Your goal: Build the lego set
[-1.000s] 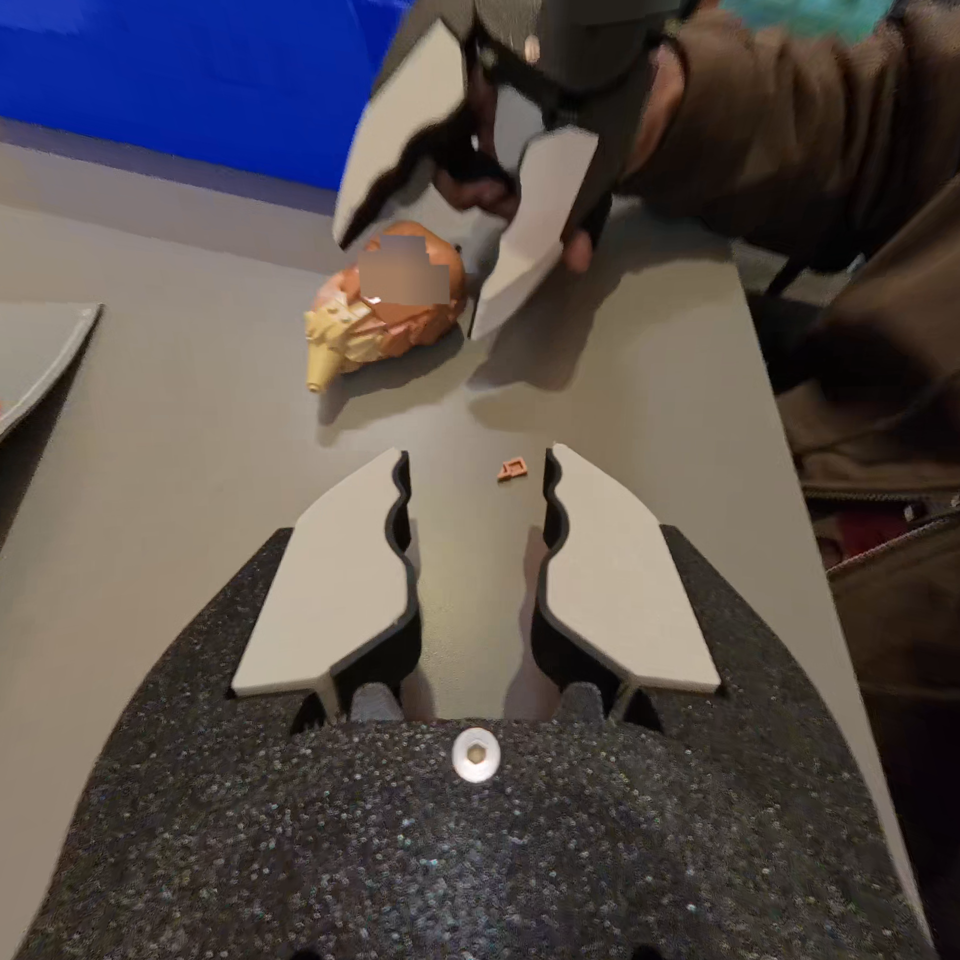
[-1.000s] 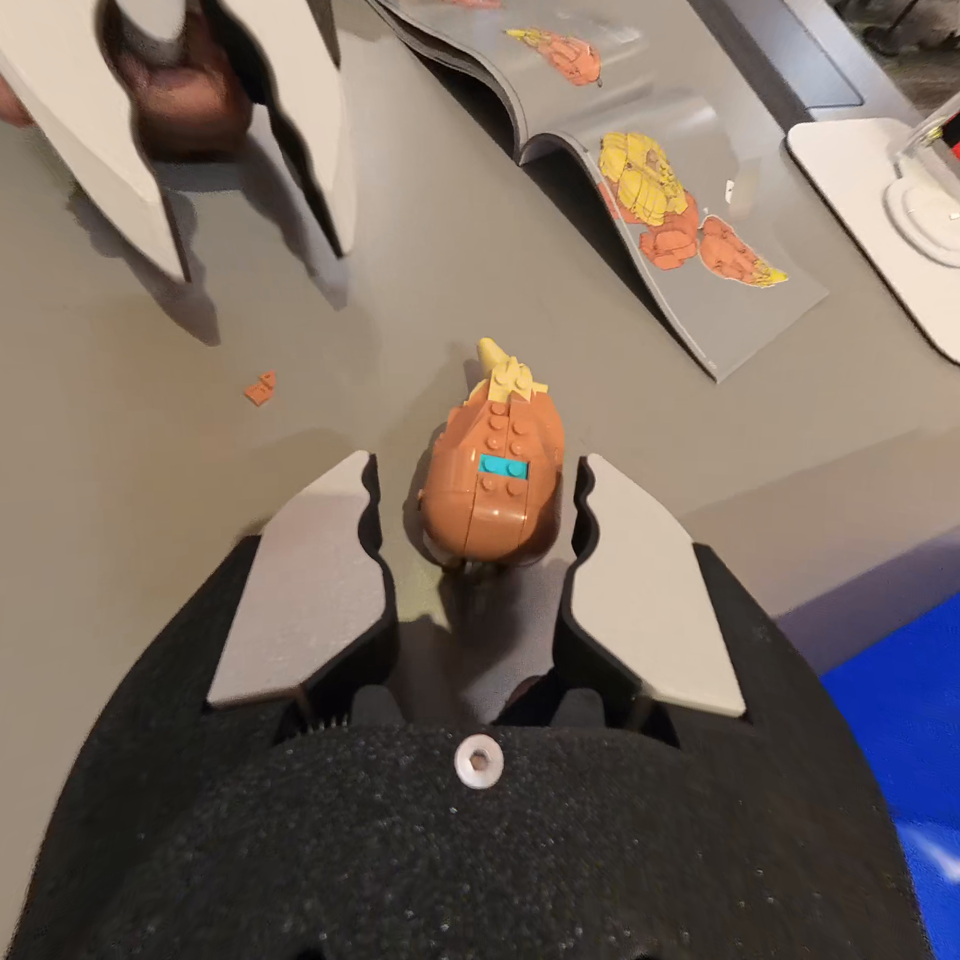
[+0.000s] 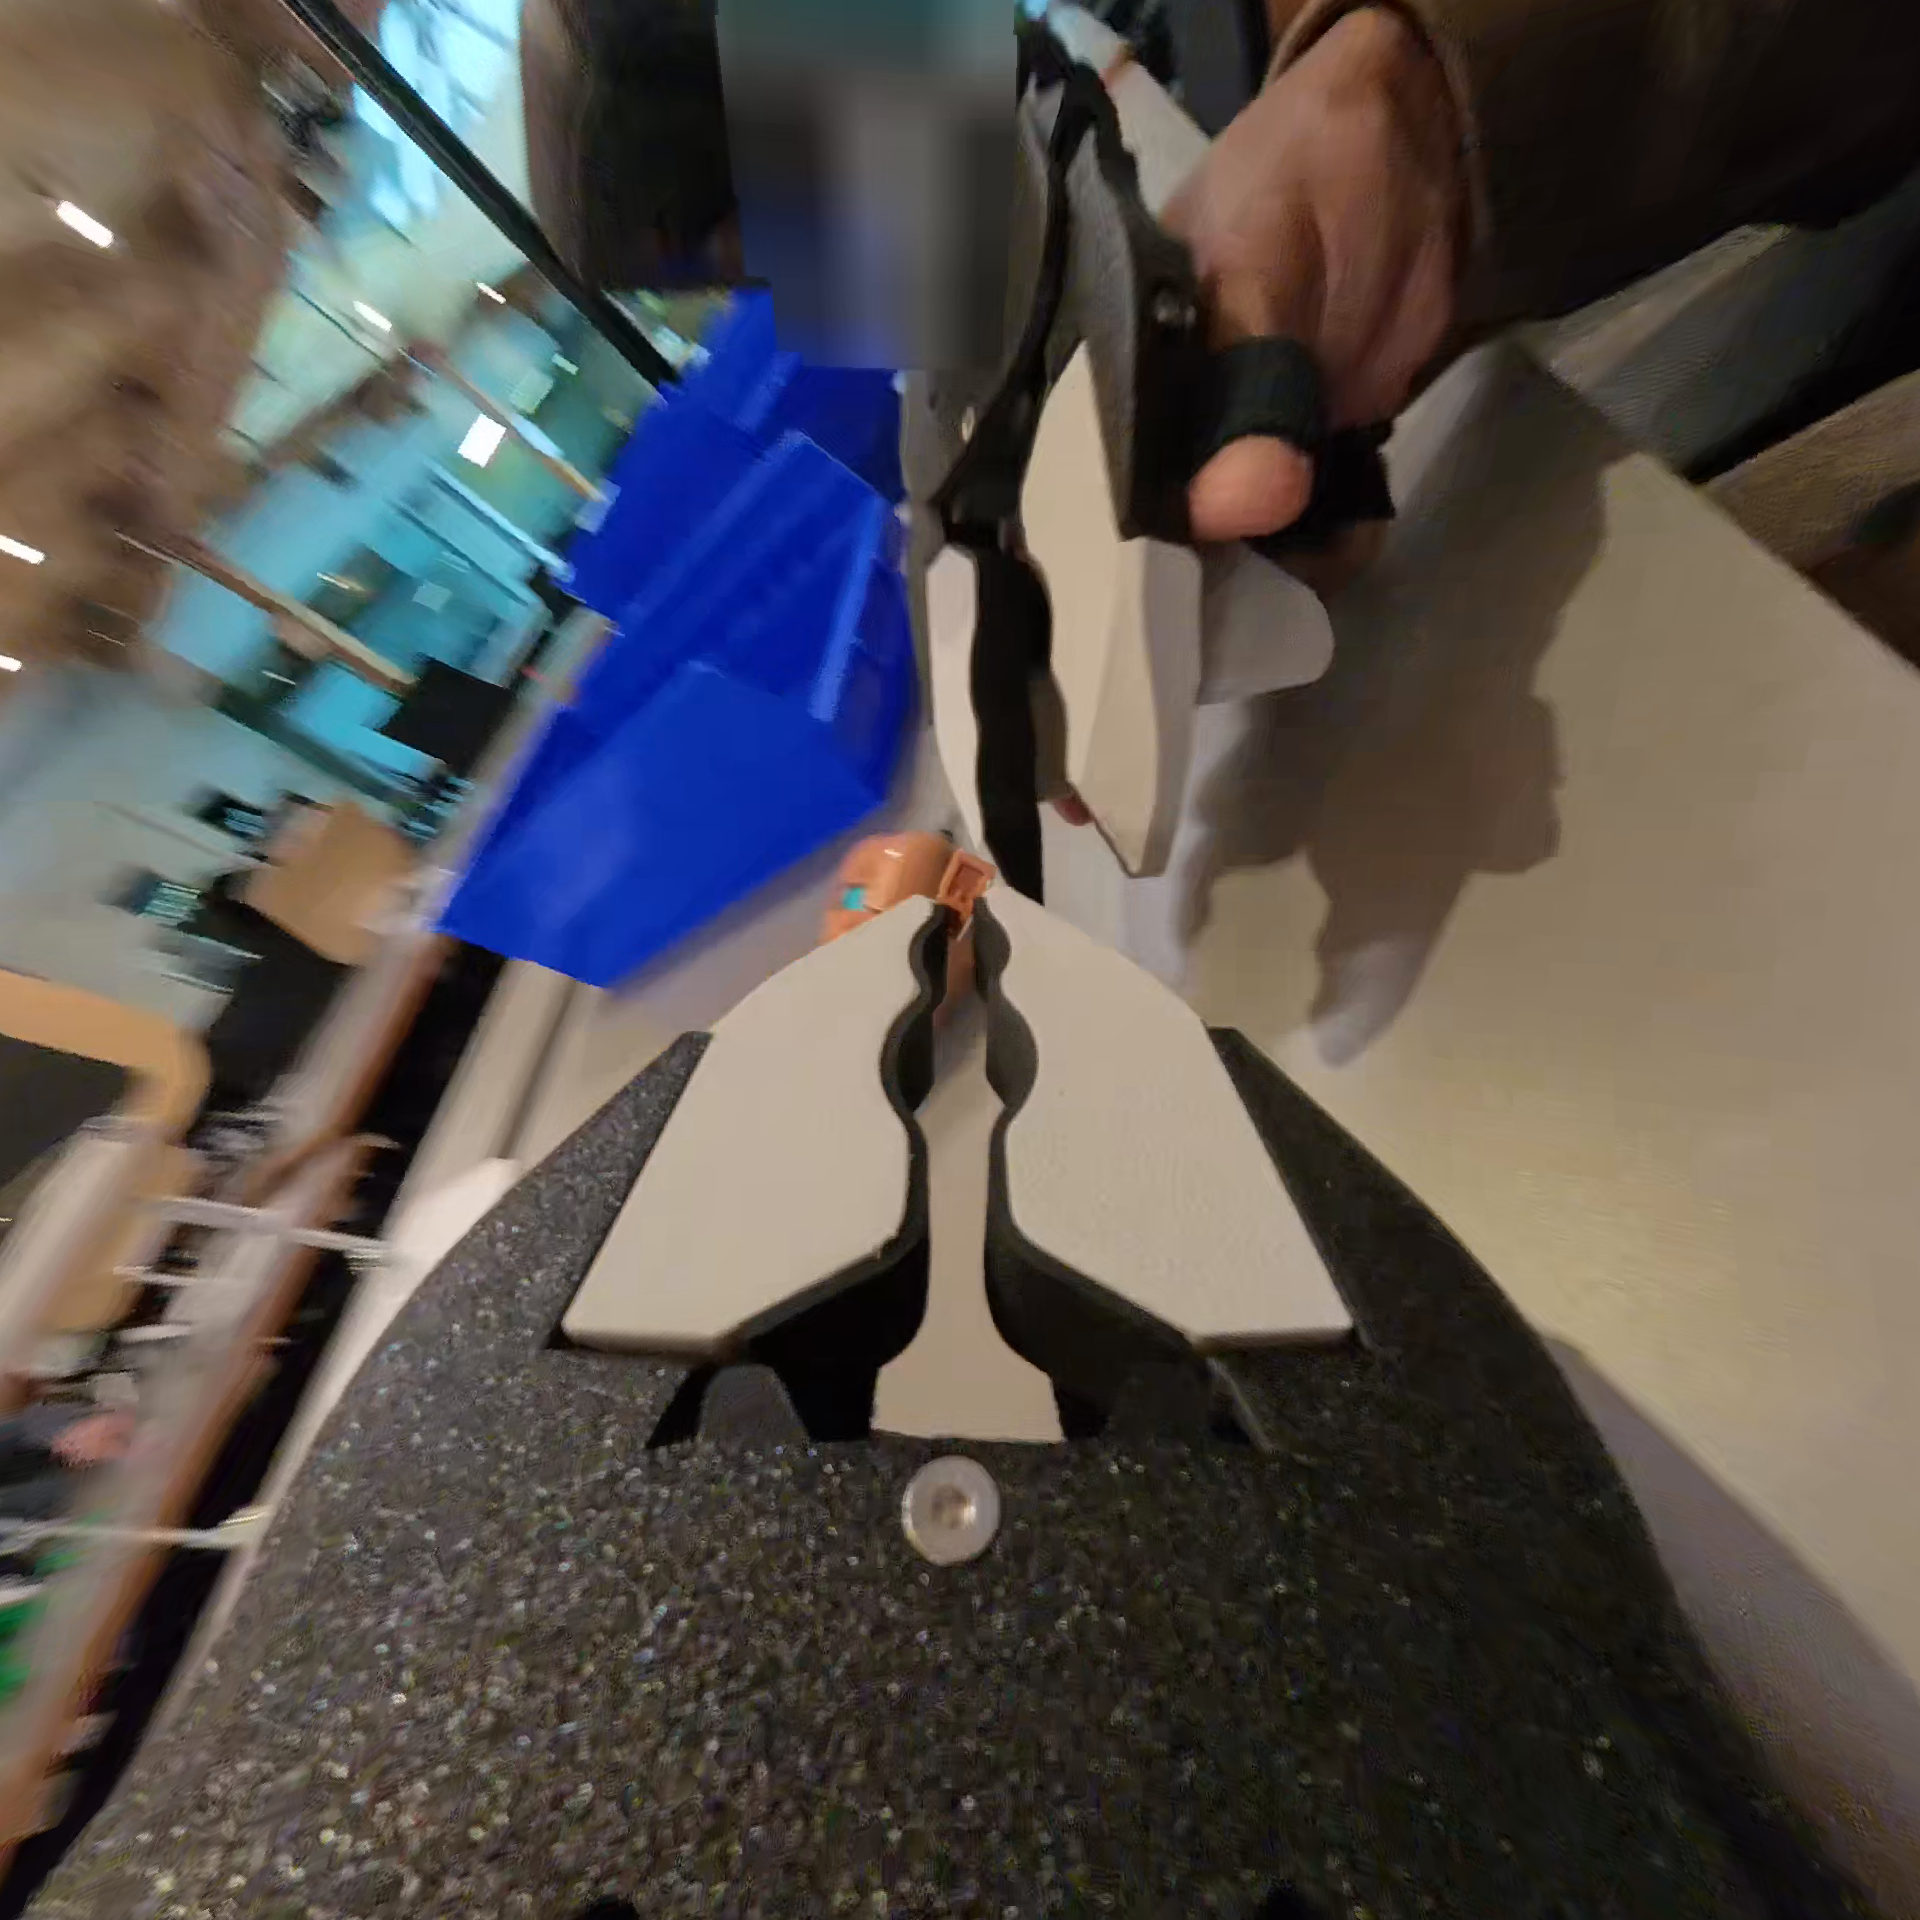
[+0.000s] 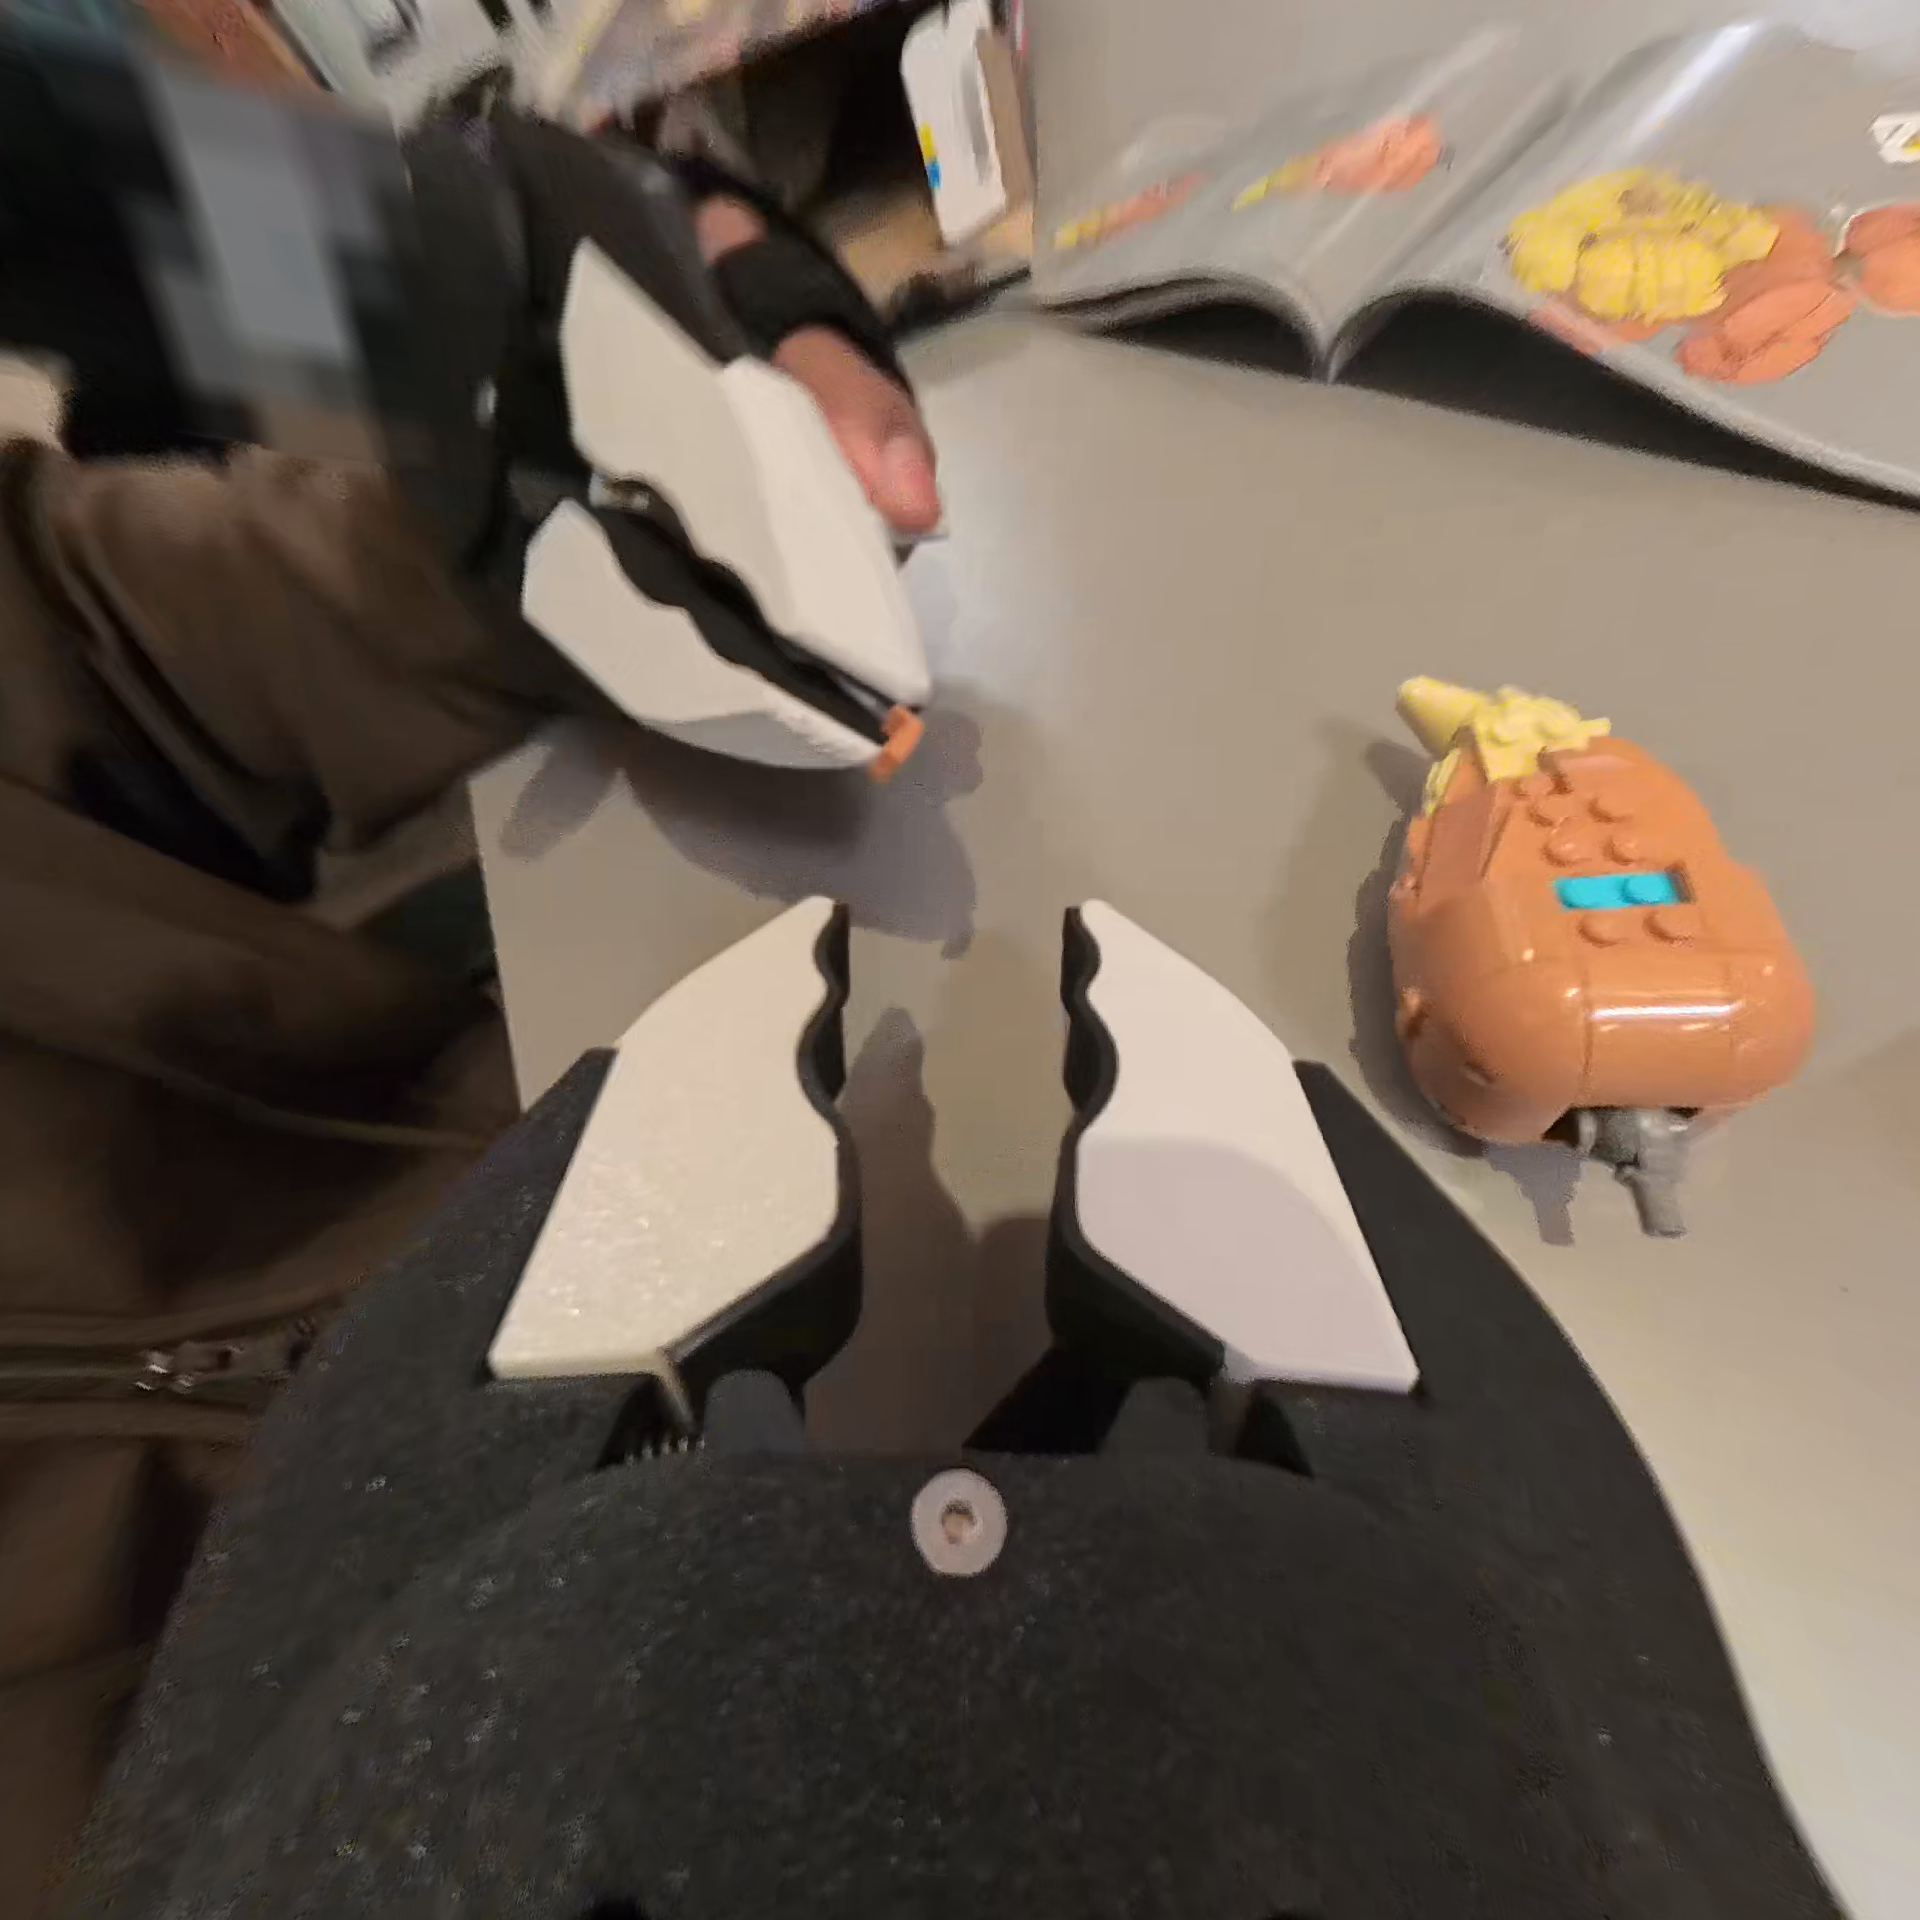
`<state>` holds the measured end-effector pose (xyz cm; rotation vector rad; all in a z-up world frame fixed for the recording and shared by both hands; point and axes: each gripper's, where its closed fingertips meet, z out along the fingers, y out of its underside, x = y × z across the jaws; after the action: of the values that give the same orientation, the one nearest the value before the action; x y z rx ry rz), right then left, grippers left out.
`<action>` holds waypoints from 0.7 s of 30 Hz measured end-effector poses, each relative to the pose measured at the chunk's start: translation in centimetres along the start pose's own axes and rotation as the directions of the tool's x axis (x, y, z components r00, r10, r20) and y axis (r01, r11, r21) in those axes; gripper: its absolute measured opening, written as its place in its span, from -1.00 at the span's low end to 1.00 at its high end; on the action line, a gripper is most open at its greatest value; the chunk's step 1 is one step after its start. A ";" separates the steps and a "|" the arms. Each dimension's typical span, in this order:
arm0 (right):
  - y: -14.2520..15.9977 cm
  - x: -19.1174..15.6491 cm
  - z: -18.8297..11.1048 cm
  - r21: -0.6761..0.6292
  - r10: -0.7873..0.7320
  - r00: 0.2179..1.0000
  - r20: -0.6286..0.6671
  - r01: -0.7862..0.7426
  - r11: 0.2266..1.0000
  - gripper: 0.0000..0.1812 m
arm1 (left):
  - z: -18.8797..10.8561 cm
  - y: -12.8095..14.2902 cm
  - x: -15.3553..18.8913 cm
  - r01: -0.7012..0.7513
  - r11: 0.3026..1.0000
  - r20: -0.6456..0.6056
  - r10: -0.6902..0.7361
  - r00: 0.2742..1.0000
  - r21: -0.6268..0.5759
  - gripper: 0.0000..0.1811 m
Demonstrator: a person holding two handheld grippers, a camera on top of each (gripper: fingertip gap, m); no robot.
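My left gripper (image 3: 961, 916) is shut on a small orange piece (image 3: 964, 883) at its fingertips and holds it above the grey table (image 3: 1558, 935), tilted. In the right wrist view it (image 4: 883, 727) comes in from the left with the orange piece (image 4: 900, 742) sticking out of its tips. The orange and yellow lego model (image 4: 1590, 956) lies on the table, with a teal plate on its back and grey parts underneath. My right gripper (image 4: 956, 925) is open and empty, left of the model and apart from it. It also shows open in the left wrist view (image 3: 1070, 831).
An open instruction booklet (image 4: 1558, 260) lies at the back right of the table. The table's edge (image 4: 488, 935) runs close on the left, beside a person's brown jacket. Blue bins (image 3: 707, 727) stand beyond the table. Both grippers' tips are close together, under 4 cm apart.
My left gripper has shut on the small orange piece, lifted it off the table and tilted. My right gripper has moved left, away from the model it straddled.
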<state>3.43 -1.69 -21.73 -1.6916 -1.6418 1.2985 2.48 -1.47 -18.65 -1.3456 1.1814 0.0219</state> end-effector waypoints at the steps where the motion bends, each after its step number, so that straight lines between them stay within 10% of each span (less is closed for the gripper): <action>1: -0.9 -0.1 -0.2 0.040 0.026 1.000 0.017 -0.027 0.999 -0.60 | -0.3 -0.4 -0.5 -0.050 0.999 0.053 0.050 0.997 0.005 -0.95; 21: -4.9 -1.6 0.0 0.189 -0.005 0.991 0.132 -0.020 0.982 -0.96 | -1.1 -1.1 -1.6 -0.383 0.919 0.262 0.395 0.880 -0.096 -0.95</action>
<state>1.15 -2.27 -17.12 -1.5288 -1.5282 1.5478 1.73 -1.64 -16.52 -1.0771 1.1959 0.5132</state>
